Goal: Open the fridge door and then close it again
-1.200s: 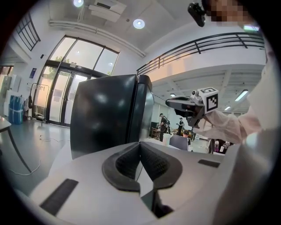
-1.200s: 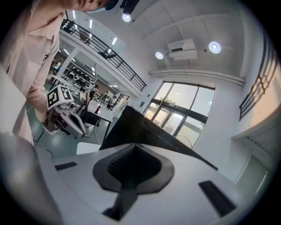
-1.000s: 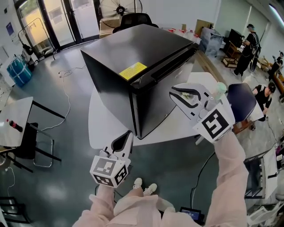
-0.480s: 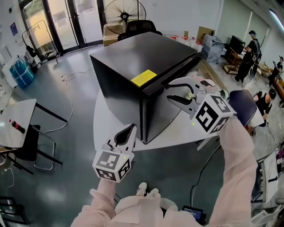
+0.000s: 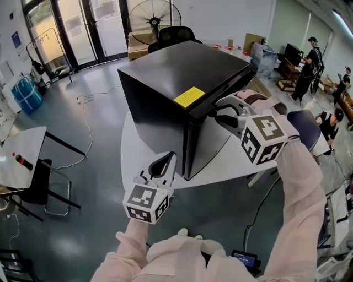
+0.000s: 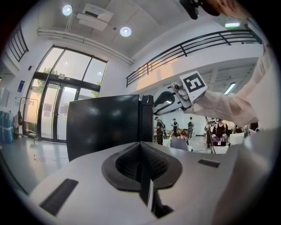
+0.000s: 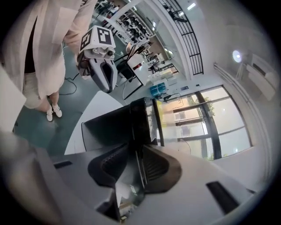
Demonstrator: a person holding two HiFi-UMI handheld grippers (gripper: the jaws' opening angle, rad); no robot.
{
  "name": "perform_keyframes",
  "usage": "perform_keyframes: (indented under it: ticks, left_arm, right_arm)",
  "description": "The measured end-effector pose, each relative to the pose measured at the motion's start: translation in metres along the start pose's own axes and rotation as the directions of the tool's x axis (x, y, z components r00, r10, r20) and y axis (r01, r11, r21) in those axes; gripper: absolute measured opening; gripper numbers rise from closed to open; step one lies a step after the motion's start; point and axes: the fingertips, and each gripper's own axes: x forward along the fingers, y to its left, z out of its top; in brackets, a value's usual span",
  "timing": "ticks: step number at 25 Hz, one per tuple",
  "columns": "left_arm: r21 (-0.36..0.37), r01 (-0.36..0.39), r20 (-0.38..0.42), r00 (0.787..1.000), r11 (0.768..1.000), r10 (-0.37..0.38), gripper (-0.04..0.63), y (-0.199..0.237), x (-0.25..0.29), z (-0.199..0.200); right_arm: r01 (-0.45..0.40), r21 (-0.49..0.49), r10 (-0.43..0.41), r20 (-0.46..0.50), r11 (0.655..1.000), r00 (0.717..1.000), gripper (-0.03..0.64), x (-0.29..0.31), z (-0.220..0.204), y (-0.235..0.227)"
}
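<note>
A black mini fridge (image 5: pixel 176 71) with a yellow label (image 5: pixel 189 96) on top stands on a white round table (image 5: pixel 218 160), its door shut. My right gripper (image 5: pixel 219 113) is at the top front edge of the door, pointing down at it. Its jaws are closing, and in the right gripper view (image 7: pixel 136 154) the door's dark edge (image 7: pixel 137 118) runs between them. I cannot see the pads pressing on it. My left gripper (image 5: pixel 165 165) hangs shut and empty before the fridge's near corner. The left gripper view (image 6: pixel 141 149) faces the fridge side (image 6: pixel 105 123).
A standing fan (image 5: pixel 150 16) and a black office chair (image 5: pixel 174 34) are behind the fridge. A small white table (image 5: pixel 22 148) stands at the left and a blue chair (image 5: pixel 303 126) at the right. People (image 5: pixel 309 55) stand at the far right. A cable (image 5: pixel 85 110) lies on the floor.
My right gripper has rolled and moved left, from beside the fridge onto the door's top edge. The left gripper has risen a little toward the fridge corner.
</note>
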Motion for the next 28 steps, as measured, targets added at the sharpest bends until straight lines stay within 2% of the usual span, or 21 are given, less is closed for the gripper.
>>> perform_keyframes:
  ticks: [4,16,28]
  left_arm:
    - [0.018,0.020,-0.007,1.000,1.000,-0.020,0.011,0.005,0.003,-0.006]
    - [0.003,0.062,-0.010,0.998,0.998,-0.062,0.011,0.010,0.012,-0.016]
    - [-0.025,0.022,-0.023,0.999,0.999,-0.023,0.011,-0.003,0.010,-0.015]
  right_arm:
    - [-0.016,-0.017,0.015,-0.024,1.000,1.000,0.100,0.002,-0.002,0.003]
    - [-0.013,-0.002,0.013,-0.049,1.000,0.999,0.091,0.002,-0.002,0.002]
    - [-0.005,-0.022,0.004,-0.018,1.000,1.000,0.086,-0.002,0.001,0.001]
